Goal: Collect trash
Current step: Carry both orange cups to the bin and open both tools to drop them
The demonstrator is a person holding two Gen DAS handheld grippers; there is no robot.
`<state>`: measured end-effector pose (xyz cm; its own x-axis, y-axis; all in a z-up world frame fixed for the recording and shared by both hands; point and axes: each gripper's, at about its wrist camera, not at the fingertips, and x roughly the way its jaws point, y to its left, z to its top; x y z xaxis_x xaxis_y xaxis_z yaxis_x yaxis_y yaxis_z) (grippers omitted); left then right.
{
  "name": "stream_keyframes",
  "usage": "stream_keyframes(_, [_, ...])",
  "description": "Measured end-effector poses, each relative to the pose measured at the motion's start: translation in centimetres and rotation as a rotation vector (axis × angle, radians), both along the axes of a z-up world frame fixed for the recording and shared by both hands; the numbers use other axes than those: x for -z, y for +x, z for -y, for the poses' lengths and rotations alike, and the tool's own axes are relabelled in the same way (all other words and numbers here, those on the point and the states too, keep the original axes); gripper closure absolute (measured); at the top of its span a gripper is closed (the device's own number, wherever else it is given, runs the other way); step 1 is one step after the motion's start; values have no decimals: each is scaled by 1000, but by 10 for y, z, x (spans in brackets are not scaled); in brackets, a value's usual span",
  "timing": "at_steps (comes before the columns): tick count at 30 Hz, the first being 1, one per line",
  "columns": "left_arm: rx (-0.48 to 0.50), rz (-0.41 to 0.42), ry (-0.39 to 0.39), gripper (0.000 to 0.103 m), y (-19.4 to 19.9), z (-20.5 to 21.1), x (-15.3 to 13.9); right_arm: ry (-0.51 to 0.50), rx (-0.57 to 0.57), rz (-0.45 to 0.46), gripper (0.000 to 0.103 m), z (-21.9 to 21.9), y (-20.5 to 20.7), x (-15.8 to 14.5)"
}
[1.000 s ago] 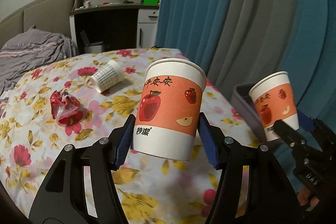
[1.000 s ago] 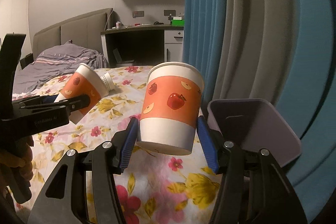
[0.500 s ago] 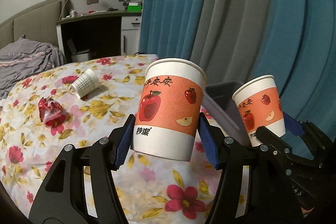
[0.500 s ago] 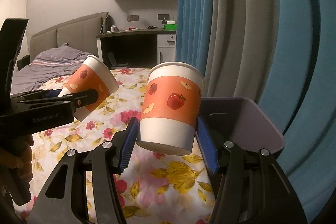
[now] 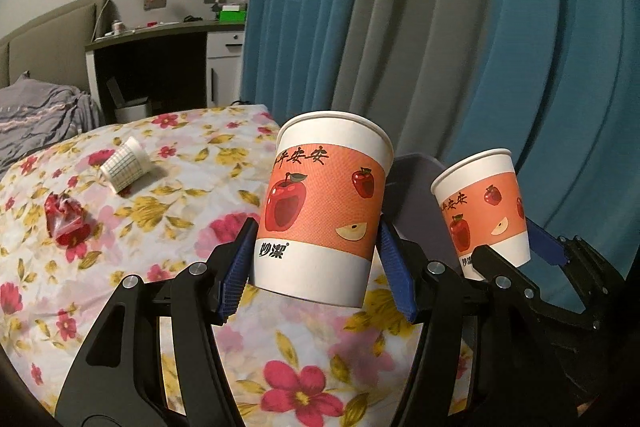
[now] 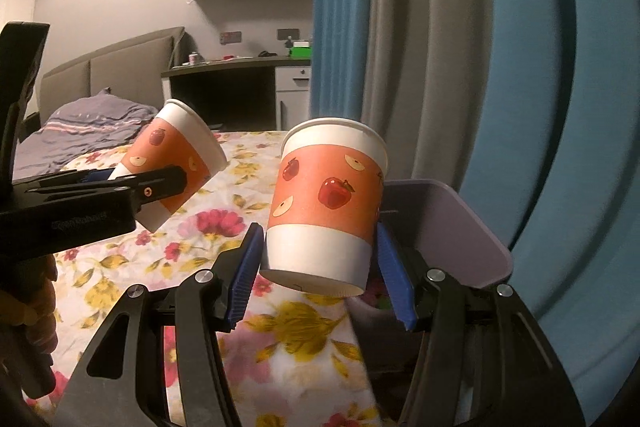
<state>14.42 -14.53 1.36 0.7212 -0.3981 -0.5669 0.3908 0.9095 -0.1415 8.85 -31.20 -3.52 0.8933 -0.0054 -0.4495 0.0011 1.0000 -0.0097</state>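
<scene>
My left gripper (image 5: pixel 316 271) is shut on an orange apple-print paper cup (image 5: pixel 324 203), held upright above the floral bedspread. The right gripper (image 6: pixel 320 271) is shut on a second apple-print cup (image 6: pixel 326 199), just left of the open purple bin (image 6: pixel 460 223) at the bed's edge. In the left wrist view the right gripper (image 5: pixel 516 259) with its cup (image 5: pixel 482 207) stands to the right, in front of the bin (image 5: pixel 412 195). The right wrist view shows the left gripper (image 6: pixel 132 195) and its tilted cup (image 6: pixel 176 167) at the left. A checked paper cup (image 5: pixel 126 165) and a red crumpled wrapper (image 5: pixel 64 219) lie on the bed.
Blue and grey curtains (image 5: pixel 400 27) hang close behind the bin. A dark desk (image 5: pixel 160 67) with a small bin under it stands beyond the bed's far end, and a grey duvet (image 5: pixel 36 119) lies at the left. A hand (image 6: pixel 40 311) holds the left gripper.
Both grippers have carried their cups to the right, toward the purple bin, which now looms larger. The checked cup and red wrapper have slid left and farther away in the left wrist view.
</scene>
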Motion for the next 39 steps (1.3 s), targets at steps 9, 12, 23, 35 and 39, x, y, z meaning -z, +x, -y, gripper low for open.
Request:
stream_keyframes(9, [58,12,3,44,17,38,-1,29,103,8,47,42,13,-2])
stream_keyframes(12, [78,13,-7,44,27,55,0,20,151,17,47,57,20,-2])
stream_keyframes(23, [160,-14,-26,44,61,115,28,43,228,-23,47,84,47,15])
stream_keyframes(35, [203,-80,-32,44,79,141,53,46,239,-77,47,89,56,34])
stream_keyframes(39, [210,-95,-33,44,84,146,57,48,239,-86,47,92,60,36])
